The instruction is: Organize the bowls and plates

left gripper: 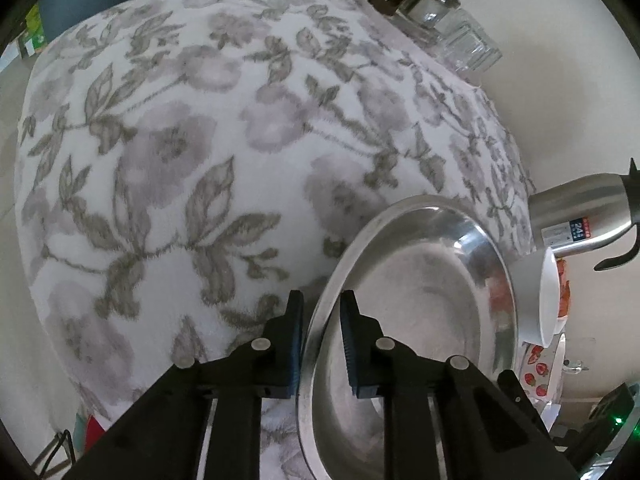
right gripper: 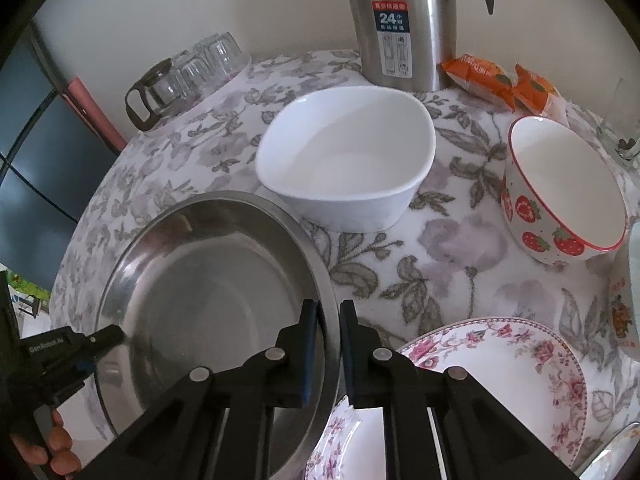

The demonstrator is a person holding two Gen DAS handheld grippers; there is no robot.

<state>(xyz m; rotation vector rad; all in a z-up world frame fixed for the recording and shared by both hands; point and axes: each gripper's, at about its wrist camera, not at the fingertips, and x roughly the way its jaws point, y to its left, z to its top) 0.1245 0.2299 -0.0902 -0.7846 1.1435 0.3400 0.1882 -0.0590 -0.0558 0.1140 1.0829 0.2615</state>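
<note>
On the floral cloth, one steel plate, two bowls, one floral plate

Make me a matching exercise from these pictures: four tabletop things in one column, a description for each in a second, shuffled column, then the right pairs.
Things
1. steel plate
2. white bowl
3. strawberry bowl
4. steel flask

Descriptions
A. red rim, fruit print outside
B. stands at the back by the wall, labelled
C. rim gripped on two sides, by the left gripper and the right gripper
D. plain, squarish, mid-table in front of the flask

Pairs: 1-C, 2-D, 3-A, 4-B
</note>
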